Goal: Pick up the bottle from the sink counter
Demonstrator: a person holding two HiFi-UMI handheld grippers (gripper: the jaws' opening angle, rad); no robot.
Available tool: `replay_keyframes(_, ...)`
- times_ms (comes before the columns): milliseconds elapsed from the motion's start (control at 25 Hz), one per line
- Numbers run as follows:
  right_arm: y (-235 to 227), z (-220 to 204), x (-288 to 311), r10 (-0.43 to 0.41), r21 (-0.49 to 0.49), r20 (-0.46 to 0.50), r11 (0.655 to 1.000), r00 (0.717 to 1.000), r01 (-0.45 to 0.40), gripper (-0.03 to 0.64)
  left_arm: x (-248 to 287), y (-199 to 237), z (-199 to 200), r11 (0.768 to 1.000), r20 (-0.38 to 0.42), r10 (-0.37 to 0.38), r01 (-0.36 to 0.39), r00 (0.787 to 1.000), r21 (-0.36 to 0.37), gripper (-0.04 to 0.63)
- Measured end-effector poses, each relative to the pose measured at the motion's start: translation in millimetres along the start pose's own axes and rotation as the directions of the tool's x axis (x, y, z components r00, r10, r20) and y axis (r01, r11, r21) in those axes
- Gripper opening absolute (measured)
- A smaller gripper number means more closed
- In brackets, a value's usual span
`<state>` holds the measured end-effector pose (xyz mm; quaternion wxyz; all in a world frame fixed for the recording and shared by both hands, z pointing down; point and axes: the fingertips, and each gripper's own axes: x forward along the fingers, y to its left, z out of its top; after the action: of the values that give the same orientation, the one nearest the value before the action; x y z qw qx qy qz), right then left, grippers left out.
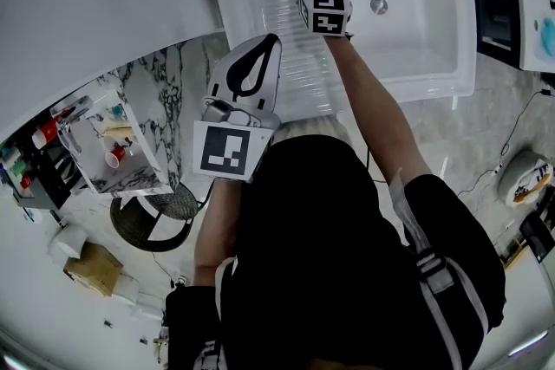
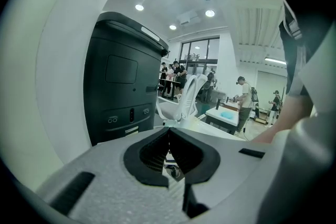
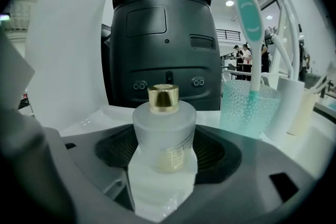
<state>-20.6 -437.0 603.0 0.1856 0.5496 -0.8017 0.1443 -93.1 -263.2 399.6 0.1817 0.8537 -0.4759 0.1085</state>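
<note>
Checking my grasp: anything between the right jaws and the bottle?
Nothing: the right gripper view shows the bottle alone between the jaws of the right gripper.

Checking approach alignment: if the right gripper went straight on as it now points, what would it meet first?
The gold-capped bottle, already standing between the jaws of the right gripper; whether they touch it is unclear.

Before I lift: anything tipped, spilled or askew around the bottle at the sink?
Nothing stands out. The bottle stands upright, gold cap on, between the right gripper's jaws; the cup beside it holds its toothbrush upright, and no spill shows.
</note>
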Motion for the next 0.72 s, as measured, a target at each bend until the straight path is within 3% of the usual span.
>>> replay_keyframes(720,33.3,-2.5,-72.1,0.171,-0.057,0.007,0.984,0.985,-0.17,0.322,-11.7,-28.0,6.7,0.998,0.06,0.066,-0.066,0.996,0.008,0.02)
